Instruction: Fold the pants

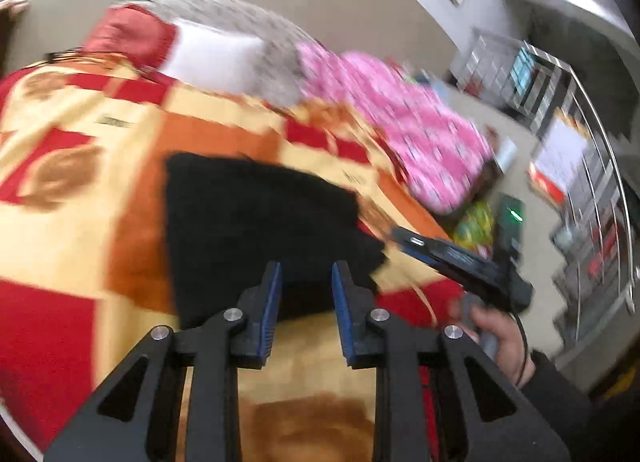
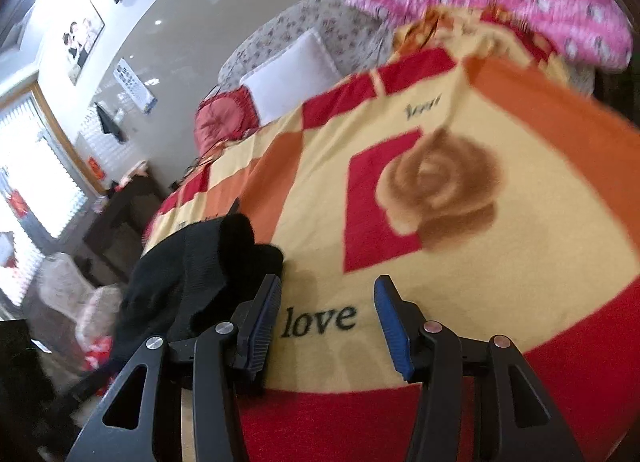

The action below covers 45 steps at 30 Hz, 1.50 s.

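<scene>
Pants (image 1: pixel 256 222): black, folded into a compact stack on the patterned blanket (image 1: pixel 80 222) covering the bed. Left claw (image 1: pixel 306 274) hovers over the stack's near edge, jaws narrowly apart, gripping nothing. Right claw (image 2: pixel 328 294) beside the stack, jaws wider, empty.

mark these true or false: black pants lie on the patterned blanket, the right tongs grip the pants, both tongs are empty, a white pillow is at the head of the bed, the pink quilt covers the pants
1. Black pants lie on the patterned blanket: true.
2. The right tongs grip the pants: false, they stand open over bare blanket beside the pants.
3. Both tongs are empty: true; the left tongs also hold nothing.
4. A white pillow is at the head of the bed: true.
5. The pink quilt covers the pants: false, it lies apart from them.
</scene>
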Motion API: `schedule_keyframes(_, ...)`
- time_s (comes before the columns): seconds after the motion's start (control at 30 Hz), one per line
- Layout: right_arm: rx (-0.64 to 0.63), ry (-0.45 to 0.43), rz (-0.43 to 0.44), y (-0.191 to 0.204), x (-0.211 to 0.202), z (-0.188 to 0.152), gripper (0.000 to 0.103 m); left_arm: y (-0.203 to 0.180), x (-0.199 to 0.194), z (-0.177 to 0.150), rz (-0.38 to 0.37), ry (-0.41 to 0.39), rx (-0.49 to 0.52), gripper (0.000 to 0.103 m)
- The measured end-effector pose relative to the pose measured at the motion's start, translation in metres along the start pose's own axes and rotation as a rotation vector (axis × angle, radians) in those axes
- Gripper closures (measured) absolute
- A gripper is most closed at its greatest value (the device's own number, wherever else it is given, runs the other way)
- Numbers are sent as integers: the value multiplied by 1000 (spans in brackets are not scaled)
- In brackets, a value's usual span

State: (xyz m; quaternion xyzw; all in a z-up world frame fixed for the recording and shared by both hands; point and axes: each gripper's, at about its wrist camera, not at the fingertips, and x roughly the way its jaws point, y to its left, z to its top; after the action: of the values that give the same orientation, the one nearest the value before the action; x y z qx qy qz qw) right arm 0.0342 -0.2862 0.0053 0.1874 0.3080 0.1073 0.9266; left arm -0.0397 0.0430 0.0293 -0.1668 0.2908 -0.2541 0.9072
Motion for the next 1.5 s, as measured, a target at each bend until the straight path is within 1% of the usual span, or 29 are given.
schedule_keyframes(0.07,-134,-58,42,29,-16,4,52,13,-7,1,32,-32,-36,81)
schedule_keyframes(0.13,-269,-48,93,58,-22,7,52,20,-1,2,59,-11,-62,81)
schedule_keyframes(0.17,-364,8,142,77,-18,8,52,21,6,2,68,5,-65,82)
schedule_keyframes(0.23,-485,93,176,99,-10,6,57,27,15,0,92,31,-71,84)
schedule_keyframes(0.3,-594,167,137,112,5,-3,56,40,38,-3,144,112,-98,89)
schedule_keyframes(0.33,-613,223,118,113,15,-9,56,48,39,-4,141,107,-111,93)
schedule_keyframes(0.37,-612,306,92,107,32,-19,56,53,41,-2,132,104,-124,95)
schedule_keyframes(0.43,-564,252,123,96,31,-25,52,61,45,5,106,126,-157,98)
schedule_keyframes(0.5,-500,235,129,86,30,-27,49,61,46,14,86,134,-172,99)
schedule_keyframes(0.53,-486,233,135,84,30,-26,49,59,43,20,79,120,-171,99)
schedule_keyframes(0.6,-474,233,138,82,30,-26,48,50,37,38,59,51,-141,98)
schedule_keyframes(0.7,-487,229,132,84,30,-27,46,39,48,65,34,19,-111,98)
schedule_keyframes(0.73,-488,228,132,87,28,-27,46,40,56,71,43,30,-115,98)
schedule_keyframes(0.77,-484,229,136,87,28,-25,46,46,74,75,64,73,-134,98)
schedule_keyframes(0.83,-477,230,142,85,30,-25,46,66,117,69,110,226,-187,98)
schedule_keyframes(0.87,-474,229,143,85,29,-25,46,77,128,63,78,215,-214,100)
schedule_keyframes(0.9,-473,228,140,85,29,-25,46,80,130,62,66,205,-202,101)
schedule_keyframes(0.97,-470,227,139,84,28,-26,45,83,129,62,51,215,-232,101)
schedule_keyframes(1.07,-475,226,133,86,28,-26,44,79,127,63,52,204,-211,102)
schedule_keyframes(1.1,-473,227,129,85,28,-26,41,79,122,63,51,187,-219,102)
schedule_keyframes(1.13,-465,244,110,84,31,-26,34,75,114,63,52,163,-224,102)
schedule_keyframes(1.17,-438,292,101,80,39,-26,19,70,103,64,61,117,-216,100)
schedule_keyframes(1.2,-399,317,121,74,42,-24,19,66,94,65,74,77,-197,94)
schedule_keyframes(1.23,-395,294,127,73,37,-20,20,63,91,66,85,51,-178,90)
schedule_keyframes(1.27,-413,263,126,76,28,-15,26,59,88,63,101,28,-157,83)
schedule_keyframes(1.3,-435,235,121,80,20,-11,29,59,91,61,111,25,-149,80)
schedule_keyframes(1.37,-471,143,103,91,0,3,31,60,100,51,106,43,-148,80)
schedule_keyframes(1.43,-482,50,115,101,-15,21,30,58,102,49,121,38,-144,80)
schedule_keyframes(1.5,-498,30,137,112,-10,34,32,56,101,50,117,22,-134,73)
